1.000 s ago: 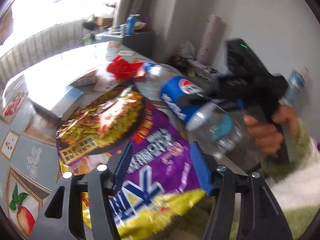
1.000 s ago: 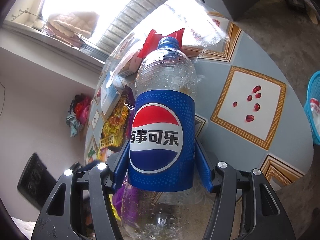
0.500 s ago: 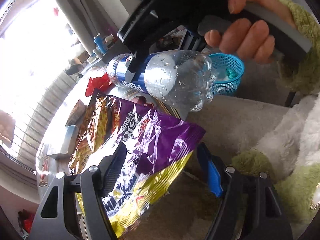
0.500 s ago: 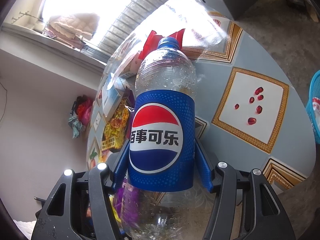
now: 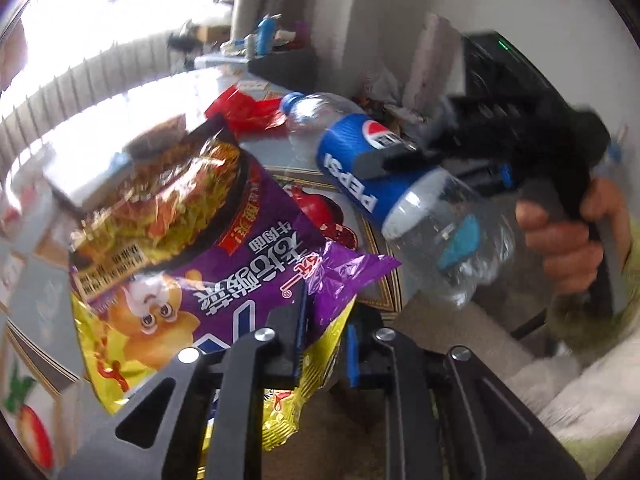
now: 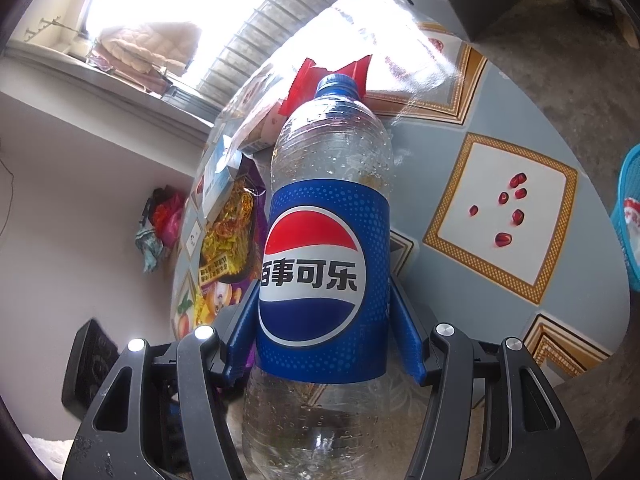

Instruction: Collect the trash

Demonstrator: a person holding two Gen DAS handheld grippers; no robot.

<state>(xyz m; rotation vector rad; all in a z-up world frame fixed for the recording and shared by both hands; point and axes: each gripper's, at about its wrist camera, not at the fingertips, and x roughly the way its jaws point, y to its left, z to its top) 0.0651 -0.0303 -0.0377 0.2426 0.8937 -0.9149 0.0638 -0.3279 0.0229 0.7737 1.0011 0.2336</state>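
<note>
Bottle [image 6: 324,264] empty, clamped in right gripper [image 6: 324,344]; left gripper [image 5: 324,340] just closed, pinching noodle packet [image 5: 224,264].

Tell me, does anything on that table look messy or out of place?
Yes. A torn red wrapper lies loose on the table behind the empty cola bottle held in the right tongs. The noodle packet pinched in the left tongs is crumpled and hangs askew.

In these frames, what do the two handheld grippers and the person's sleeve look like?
Both the left gripper and the right gripper have black linkage arms with silver rivets and blue finger pads. The right one has a black pistol-style body. The sleeve is fuzzy, green and white.
</note>
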